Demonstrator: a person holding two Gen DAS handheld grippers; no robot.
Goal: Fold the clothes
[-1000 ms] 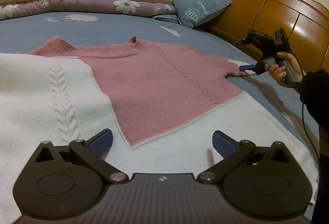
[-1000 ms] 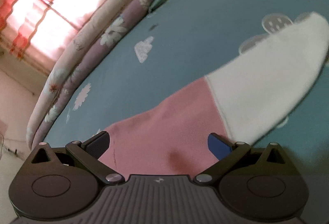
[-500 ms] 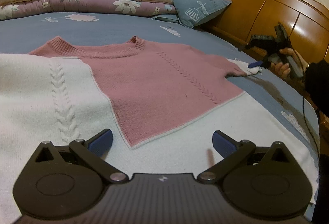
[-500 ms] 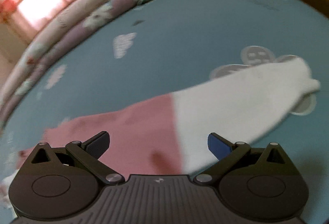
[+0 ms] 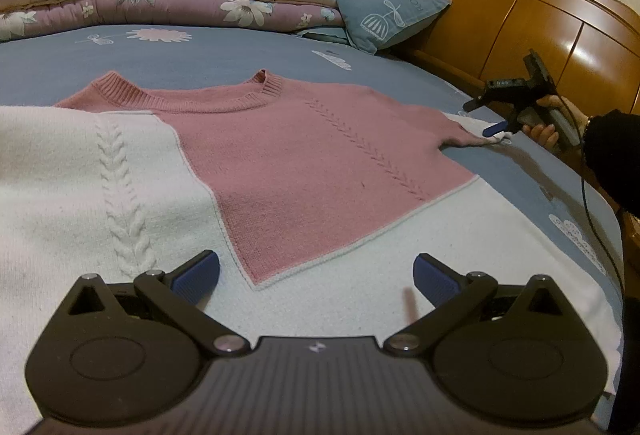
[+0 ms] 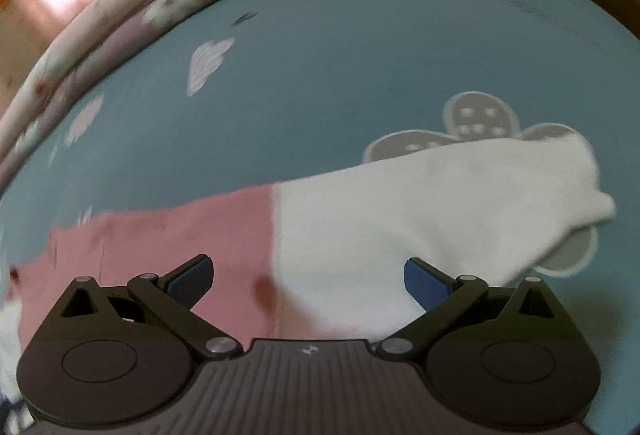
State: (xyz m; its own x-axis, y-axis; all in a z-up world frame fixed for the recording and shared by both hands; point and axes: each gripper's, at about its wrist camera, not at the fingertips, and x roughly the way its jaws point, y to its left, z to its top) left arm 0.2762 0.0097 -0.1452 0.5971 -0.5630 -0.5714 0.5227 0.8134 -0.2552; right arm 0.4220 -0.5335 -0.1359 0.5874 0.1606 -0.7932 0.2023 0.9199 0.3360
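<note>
Both grippers' fingers spread, empty; sweater (image 5: pixel 304 163) sleeve (image 6: pixel 420 203) motion-blurred, hem cut off

Motion blur is smearing the right wrist view, softening the folded quilt (image 6: pixel 120 23) behind the sweater's sleeve (image 6: pixel 400 211). The sweater (image 5: pixel 300 163) is running off the left wrist view's left edge, its hem hidden under the left gripper (image 5: pixel 316 275). The right gripper (image 5: pixel 496 129), beside the sleeve's cuff, is showing only one blue fingertip.

Both grippers, left (image 5: pixel 316 277) and right (image 6: pixel 309 280), hold fingers spread wide.
</note>
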